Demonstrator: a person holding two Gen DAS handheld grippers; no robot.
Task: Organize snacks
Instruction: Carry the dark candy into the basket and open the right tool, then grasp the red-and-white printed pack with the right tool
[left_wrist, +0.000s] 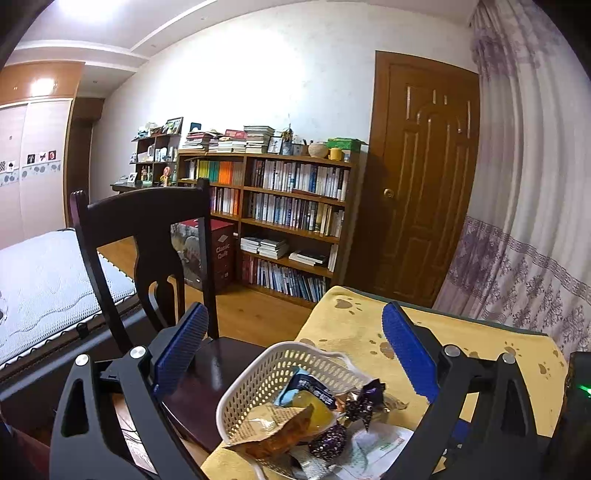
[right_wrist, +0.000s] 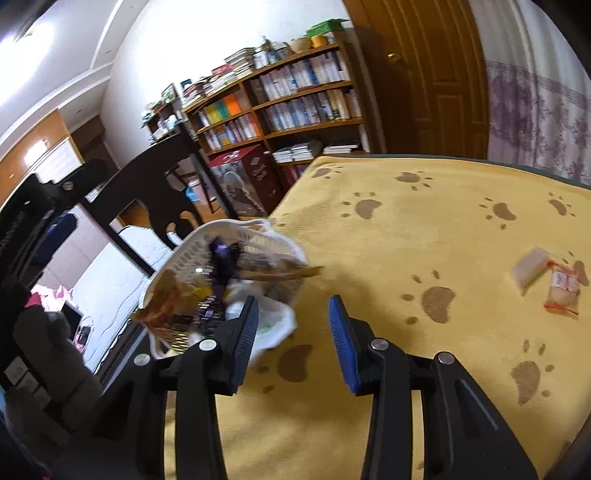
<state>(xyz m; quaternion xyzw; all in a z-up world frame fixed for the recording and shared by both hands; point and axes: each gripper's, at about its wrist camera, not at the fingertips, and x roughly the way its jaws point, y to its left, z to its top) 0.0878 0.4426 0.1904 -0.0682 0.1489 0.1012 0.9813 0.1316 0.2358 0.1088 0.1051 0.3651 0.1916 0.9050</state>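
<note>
A white slotted basket (left_wrist: 258, 373) (right_wrist: 184, 251) sits at the left edge of the table, filled with snack packets: an orange-brown wrapper (left_wrist: 280, 432), a dark purple twisted candy (left_wrist: 365, 400) (right_wrist: 223, 258) and a blue packet (left_wrist: 306, 387). My left gripper (left_wrist: 295, 325) stands open, its blue pads spread wide on either side of the basket. My right gripper (right_wrist: 293, 310) is open too, just right of the basket, empty, over the cloth. Two small packets, a white one (right_wrist: 530, 271) and one with red trim (right_wrist: 563, 290), lie apart at the table's right.
The table wears a yellow paw-print cloth (right_wrist: 424, 240) (left_wrist: 351, 325). A dark wooden chair (left_wrist: 147, 240) (right_wrist: 147, 184) stands close by the basket's left. A mattress (left_wrist: 44, 280), a bookshelf (left_wrist: 291, 206) and a brown door (left_wrist: 424, 177) lie beyond. A curtain (left_wrist: 524, 184) hangs right.
</note>
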